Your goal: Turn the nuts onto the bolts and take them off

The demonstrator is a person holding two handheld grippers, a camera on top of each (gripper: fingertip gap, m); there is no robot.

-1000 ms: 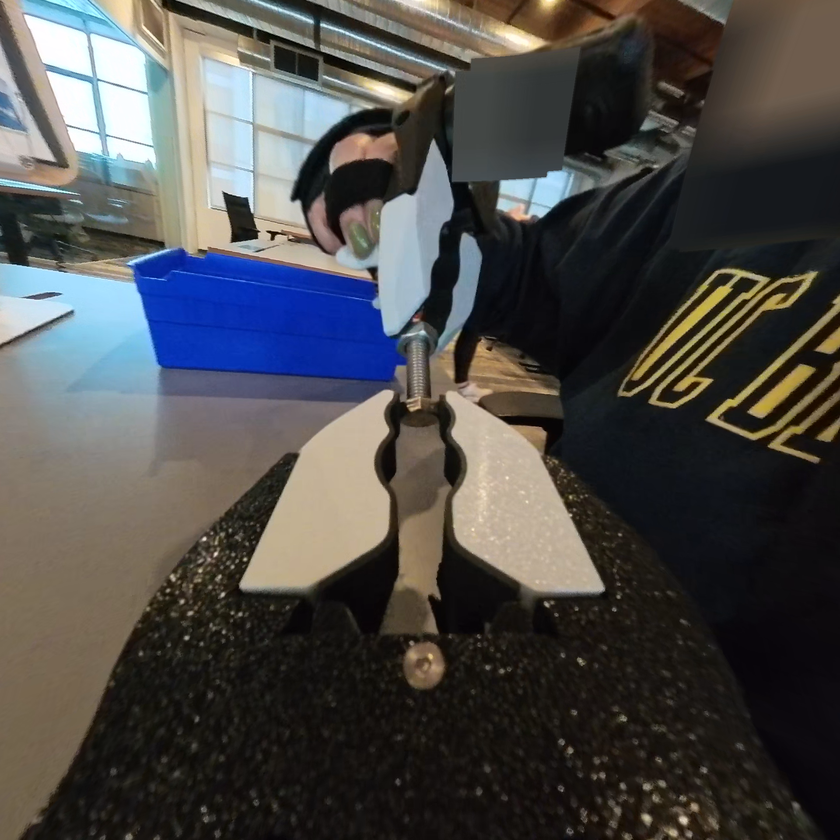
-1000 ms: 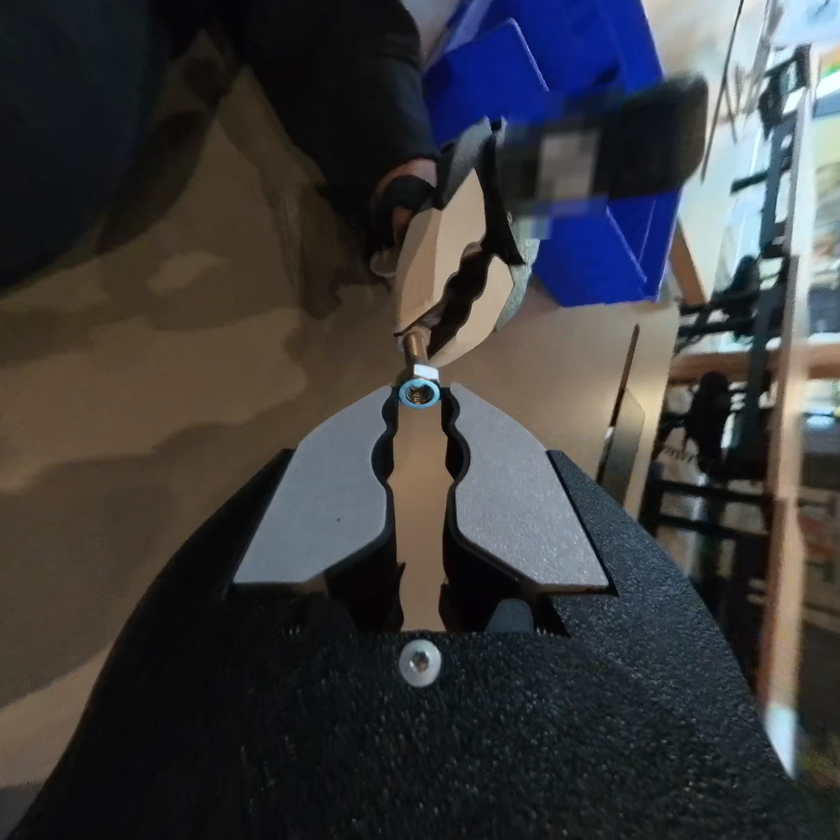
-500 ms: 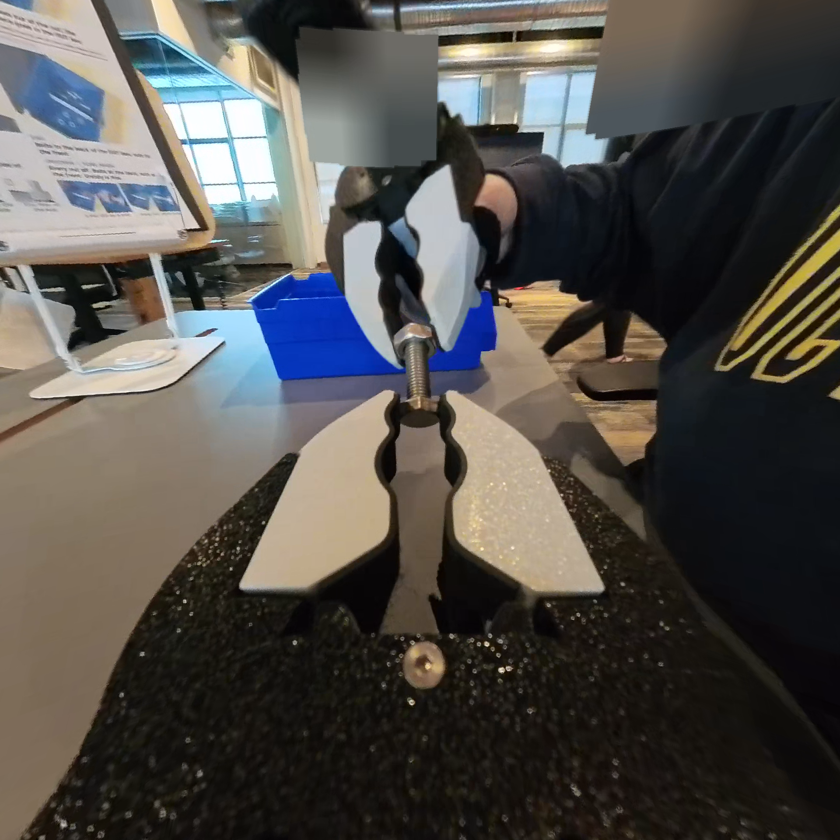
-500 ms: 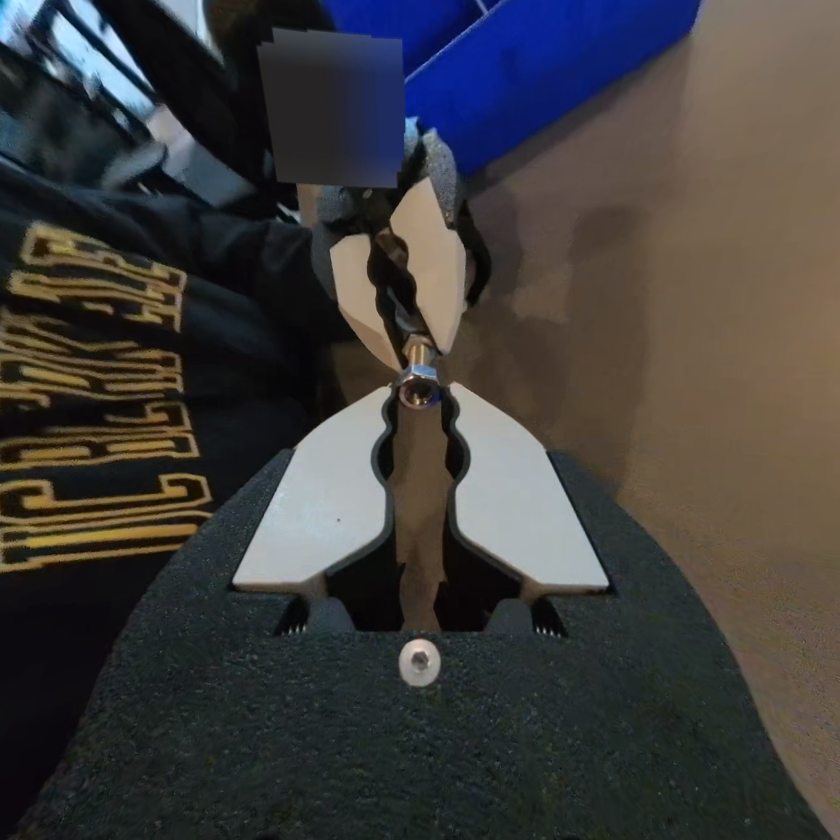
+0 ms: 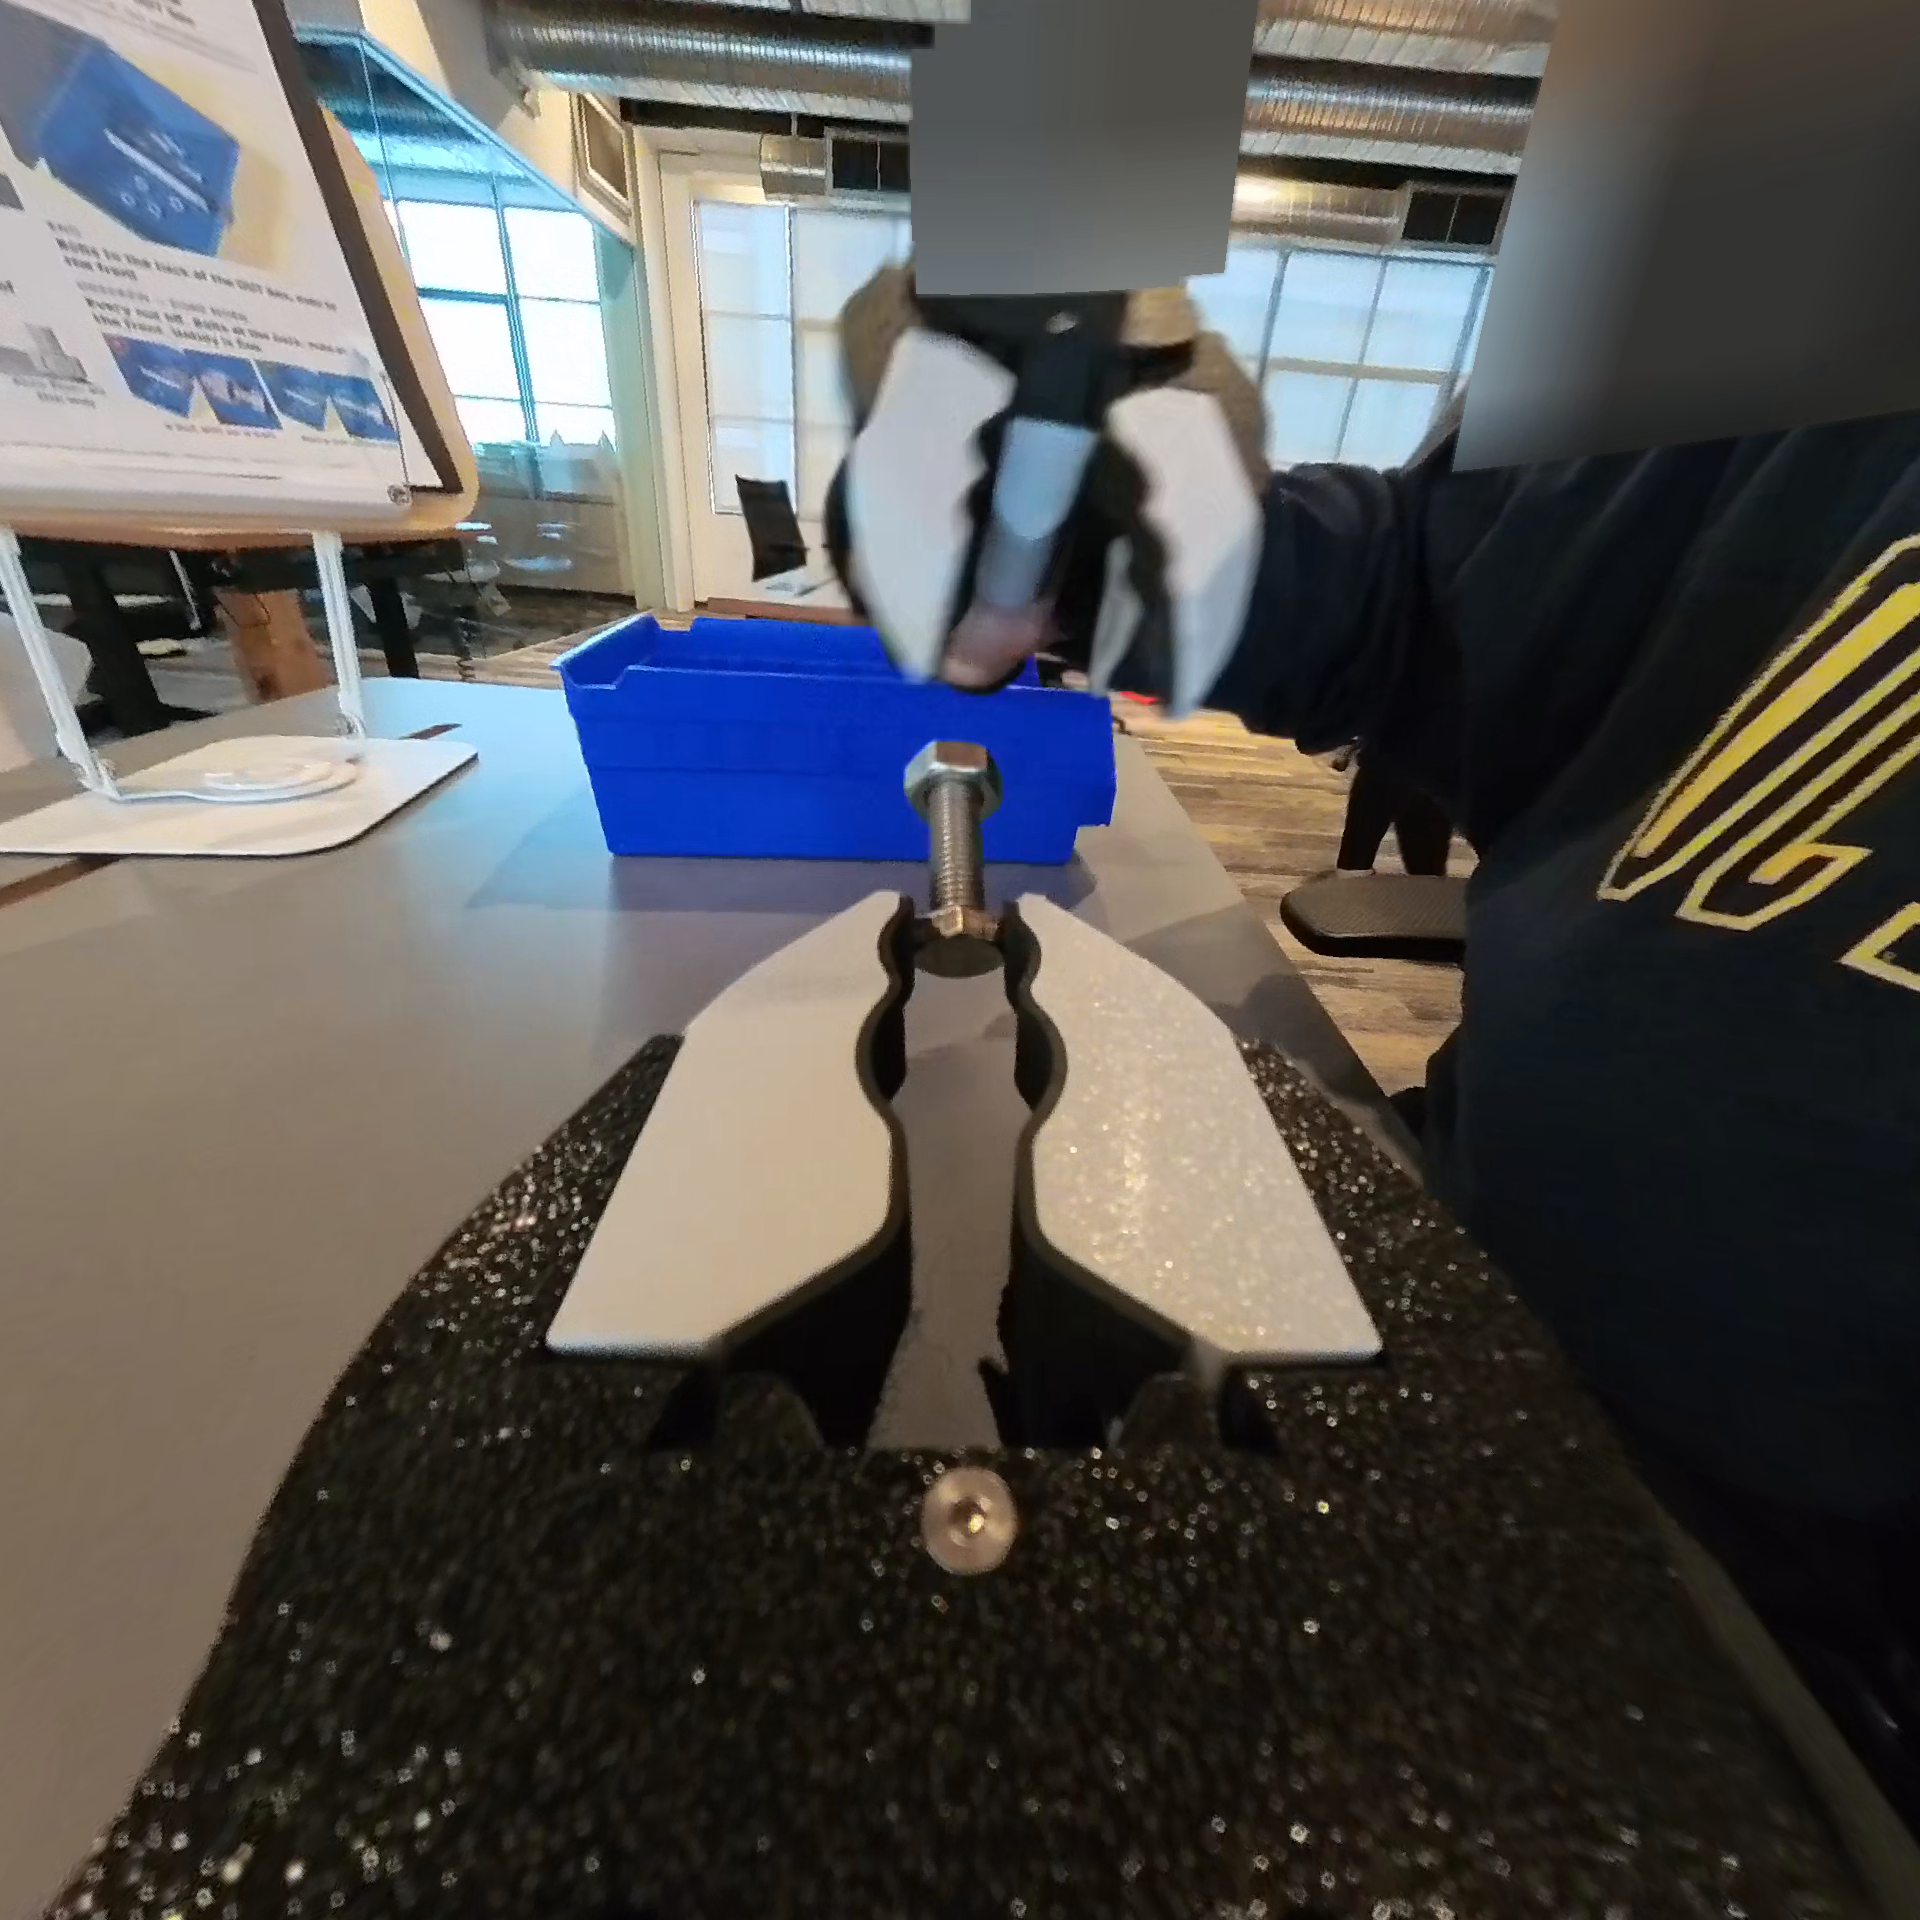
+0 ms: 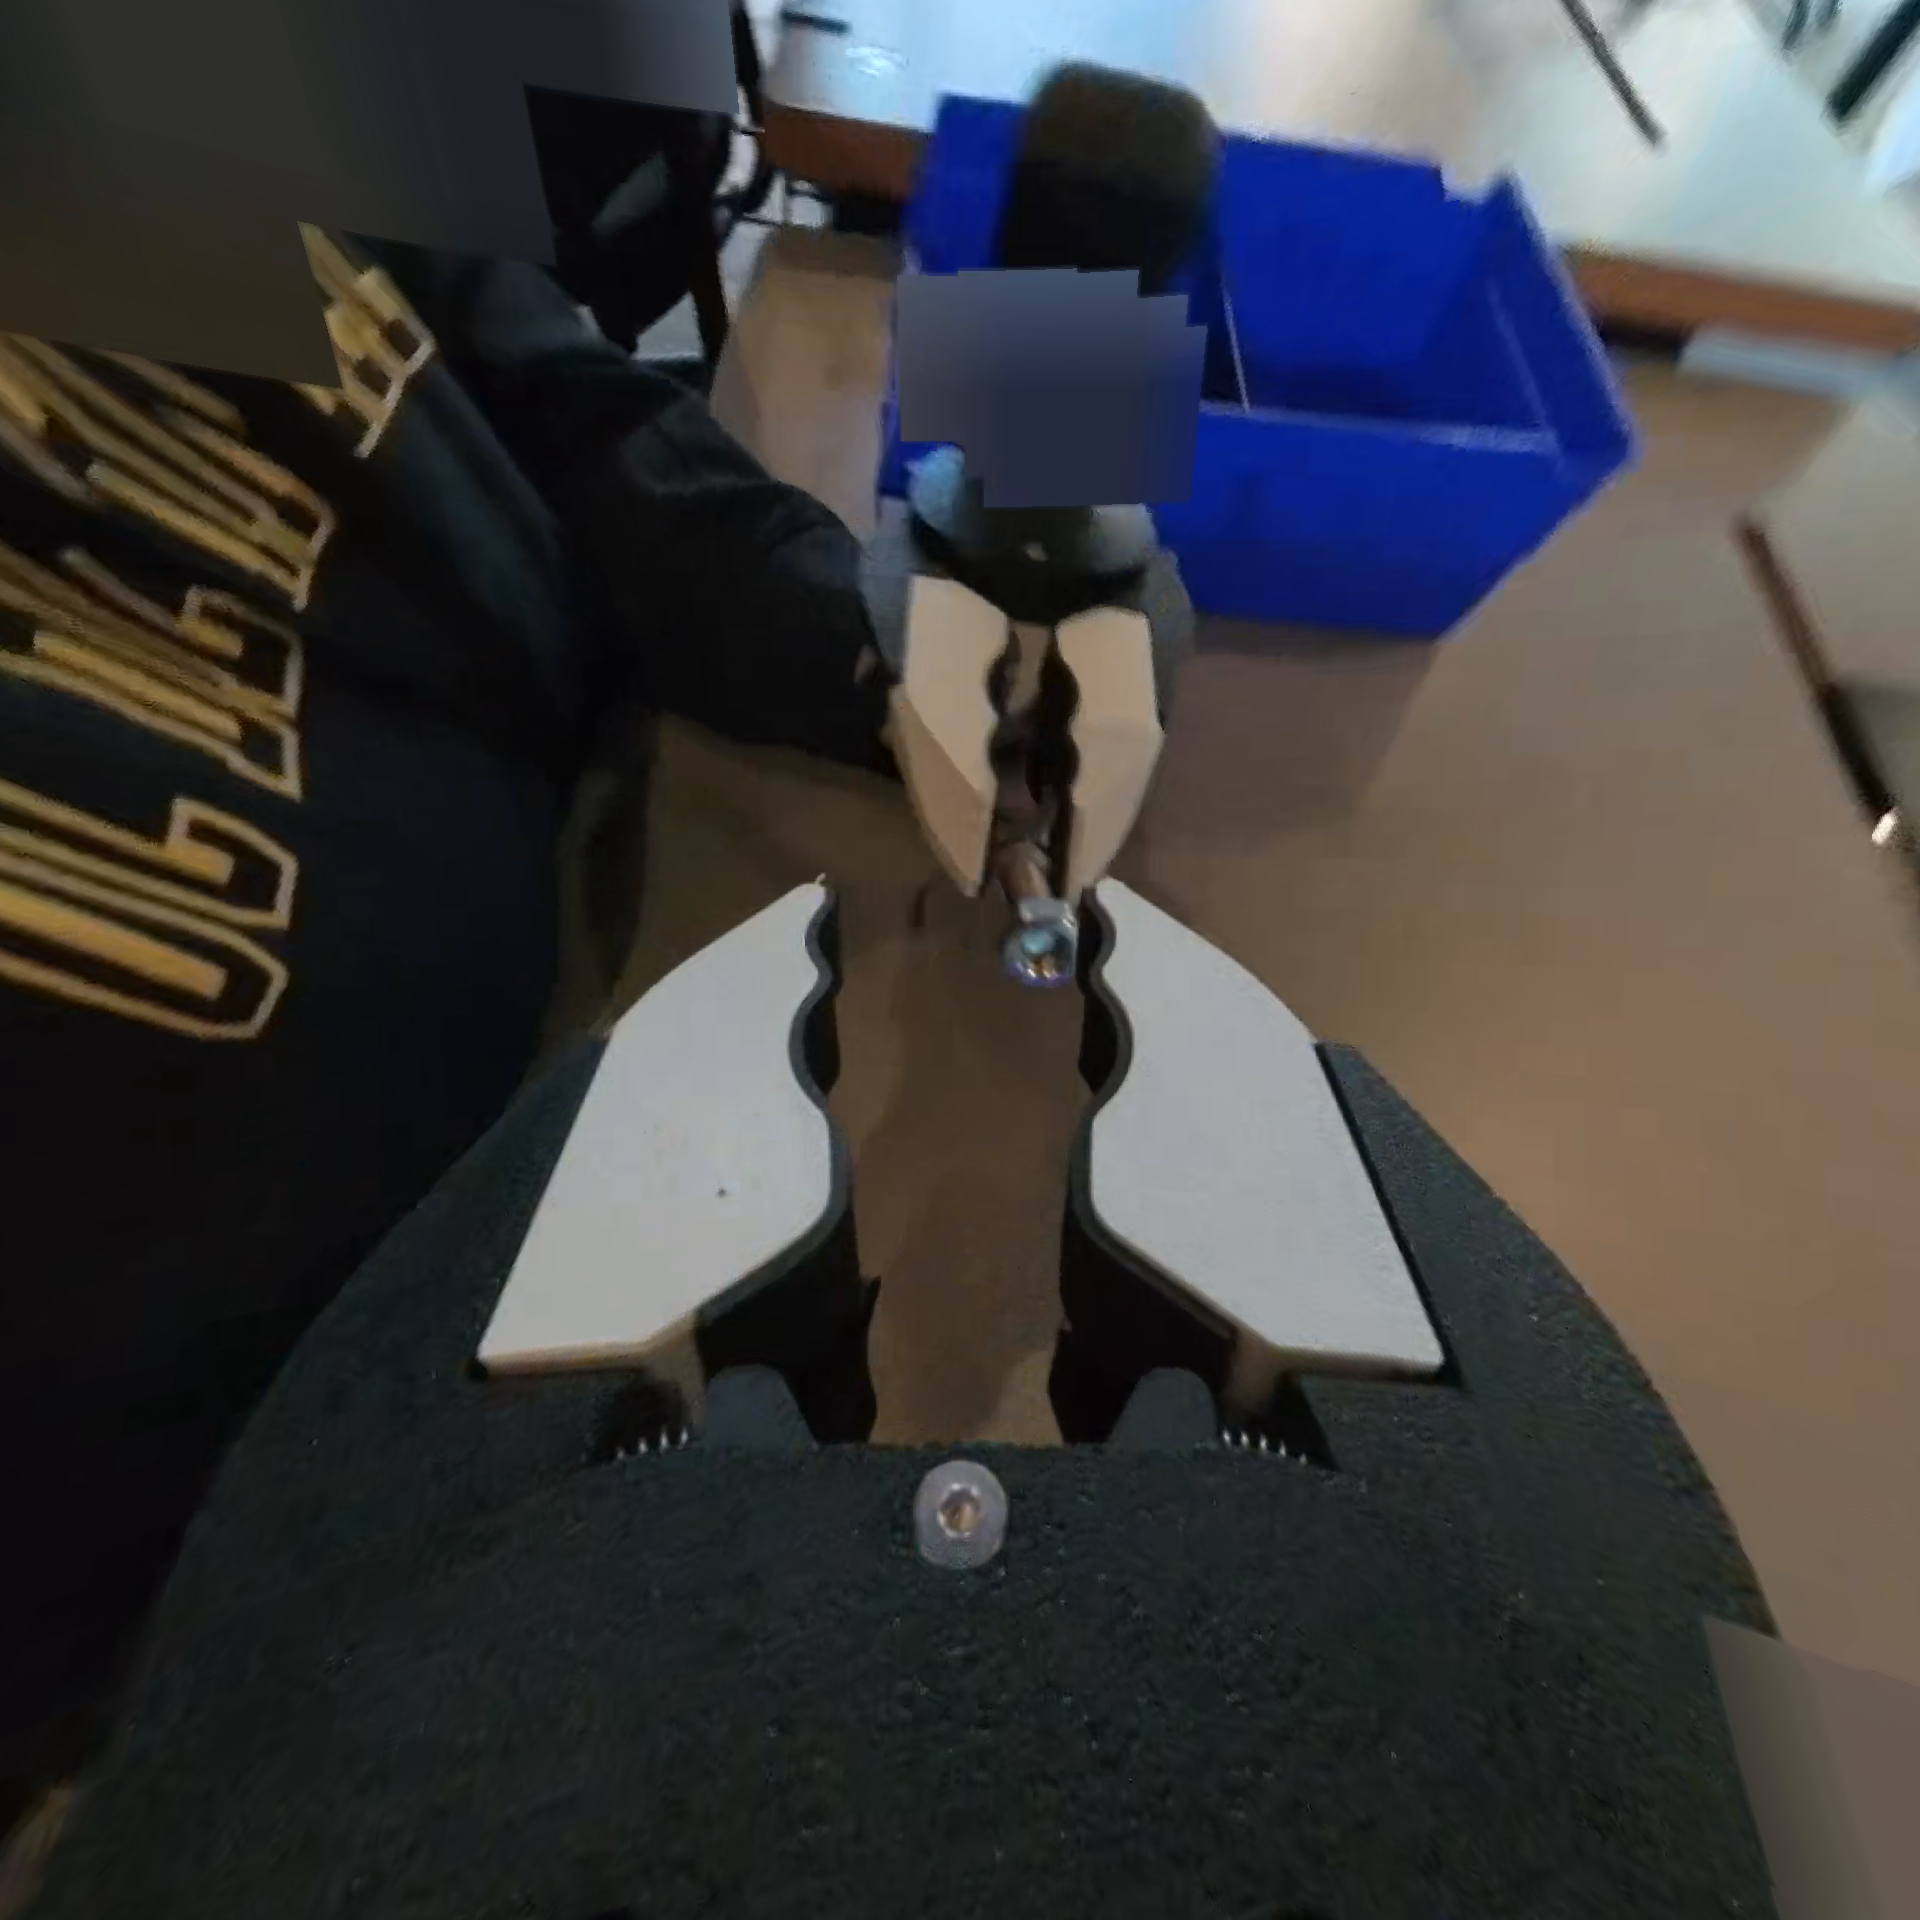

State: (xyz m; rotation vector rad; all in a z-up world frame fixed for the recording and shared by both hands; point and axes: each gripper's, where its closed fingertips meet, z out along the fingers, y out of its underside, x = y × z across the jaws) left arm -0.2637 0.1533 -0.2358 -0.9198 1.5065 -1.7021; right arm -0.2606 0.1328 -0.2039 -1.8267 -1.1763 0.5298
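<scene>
Steel bolt (image 5: 954,852) stands clamped by its head in the left gripper (image 5: 958,920), nut (image 5: 952,781) at its far end above the grey table (image 5: 260,1039), presumably steadied so the right gripper (image 6: 958,914), spread and empty, can regrip.

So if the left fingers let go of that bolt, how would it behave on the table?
The bolt looks like stiff metal, so probably rigid and heavy for its size. Its round threaded shaft would likely roll, though the six-sided nut at its tip may check that.

Bolt (image 6: 1023,878) head hidden between left claw (image 6: 1023,883) fingers; right claw (image 5: 1044,675) motion-blurred.
</scene>
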